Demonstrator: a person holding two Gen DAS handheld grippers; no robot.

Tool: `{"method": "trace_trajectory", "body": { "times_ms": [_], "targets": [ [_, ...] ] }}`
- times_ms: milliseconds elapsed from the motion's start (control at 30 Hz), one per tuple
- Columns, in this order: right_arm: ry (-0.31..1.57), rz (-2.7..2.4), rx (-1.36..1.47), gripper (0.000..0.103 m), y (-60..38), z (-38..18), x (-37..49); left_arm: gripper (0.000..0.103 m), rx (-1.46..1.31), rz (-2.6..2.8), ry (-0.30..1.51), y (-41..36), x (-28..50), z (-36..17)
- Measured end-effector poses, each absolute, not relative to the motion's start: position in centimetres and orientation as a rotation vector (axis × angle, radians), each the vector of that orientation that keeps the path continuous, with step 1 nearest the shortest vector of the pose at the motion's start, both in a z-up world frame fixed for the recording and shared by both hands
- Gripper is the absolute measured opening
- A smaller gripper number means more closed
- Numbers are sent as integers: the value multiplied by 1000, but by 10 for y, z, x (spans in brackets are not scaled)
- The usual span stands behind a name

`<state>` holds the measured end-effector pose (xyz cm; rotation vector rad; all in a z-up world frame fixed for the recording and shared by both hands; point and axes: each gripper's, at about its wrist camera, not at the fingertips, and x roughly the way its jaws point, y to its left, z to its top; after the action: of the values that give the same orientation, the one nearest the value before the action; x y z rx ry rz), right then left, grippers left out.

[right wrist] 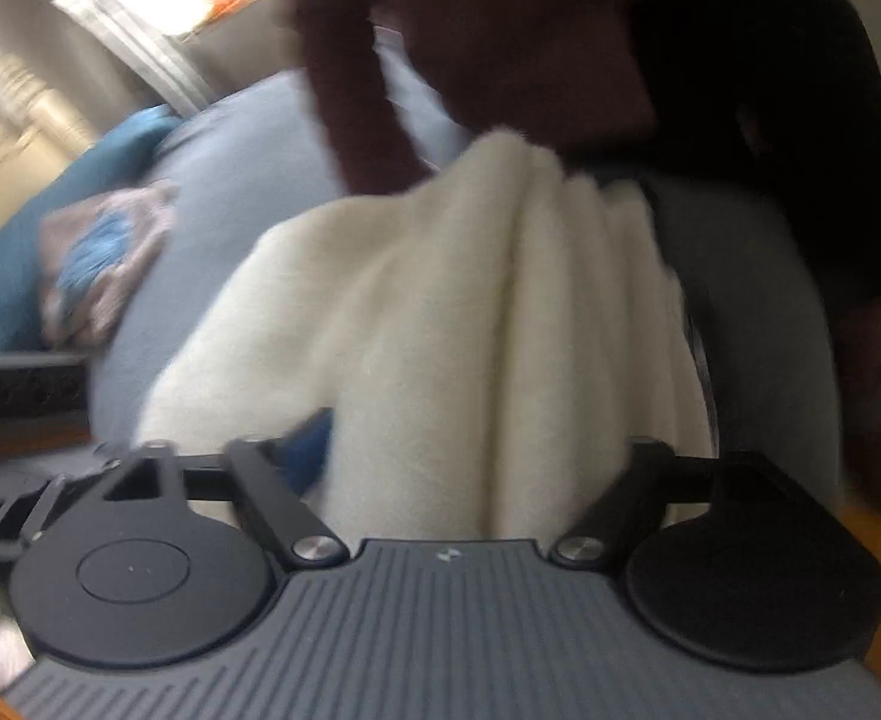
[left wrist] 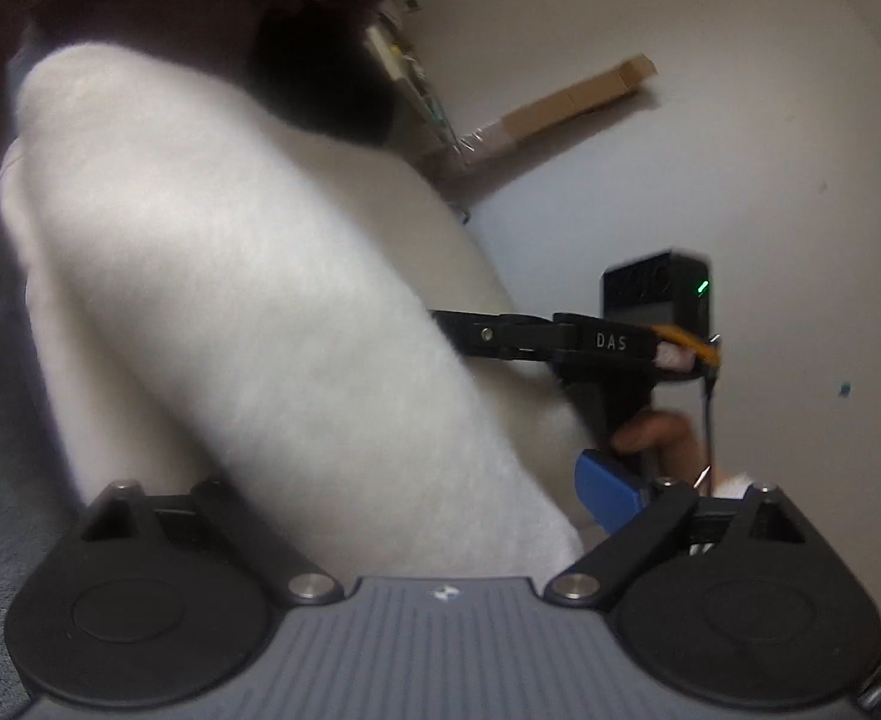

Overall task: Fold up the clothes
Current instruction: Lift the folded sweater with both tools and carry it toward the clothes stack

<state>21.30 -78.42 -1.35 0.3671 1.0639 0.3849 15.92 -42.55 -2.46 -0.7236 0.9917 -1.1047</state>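
A thick white fleece cloth [left wrist: 248,300] fills the left wrist view and runs down between the spread arms of my left gripper [left wrist: 440,480]. One blue finger [left wrist: 608,492] stands just off the cloth's right edge; the other is hidden under it. My right gripper [left wrist: 458,330] comes in from the right, held by a hand [left wrist: 656,432], with its tips at the cloth's edge. In the right wrist view the same cloth [right wrist: 440,312] lies in loose folds between the wide jaws of my right gripper [right wrist: 470,456]. Its pads are mostly covered and none visibly presses.
A person in a dark maroon fleece top [right wrist: 500,48] and grey trousers [right wrist: 758,312] stands right behind the cloth. A grey-blue bed cover [right wrist: 230,168] holds a folded patterned cloth [right wrist: 104,258] and a teal pillow [right wrist: 14,264]. A cardboard box [left wrist: 578,96] leans on the wall.
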Motion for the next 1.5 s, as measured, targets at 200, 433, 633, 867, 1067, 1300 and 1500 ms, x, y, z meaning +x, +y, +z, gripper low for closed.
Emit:
{"method": "trace_trajectory", "body": {
  "times_ms": [200,433,633,867,1067,1300,1500],
  "targets": [
    [949,386,432,94,-802,-12,192,94,-684,-1186,1013,-407,157,-23],
    [741,87,428,98,-842,28,132,94,-479,-1223,941,-376,158,1],
    [244,-248,482,98,-808,53,1,94,-342,-1131,742,-341,169,42],
    [175,-130,899,97,-733,-18,-96,94,-362,-1048,851,-355,195,37],
    [202,-91,1089,97,-679,-81,-113,92,-307,-966,906,-373,202,25],
    [125,-117,661,97,-598,-71,-125,92,-130,-892,753,-389,187,52],
    [139,-140,358,77,-553,-74,-107,92,-79,-885,730,-402,181,58]
  ]
}}
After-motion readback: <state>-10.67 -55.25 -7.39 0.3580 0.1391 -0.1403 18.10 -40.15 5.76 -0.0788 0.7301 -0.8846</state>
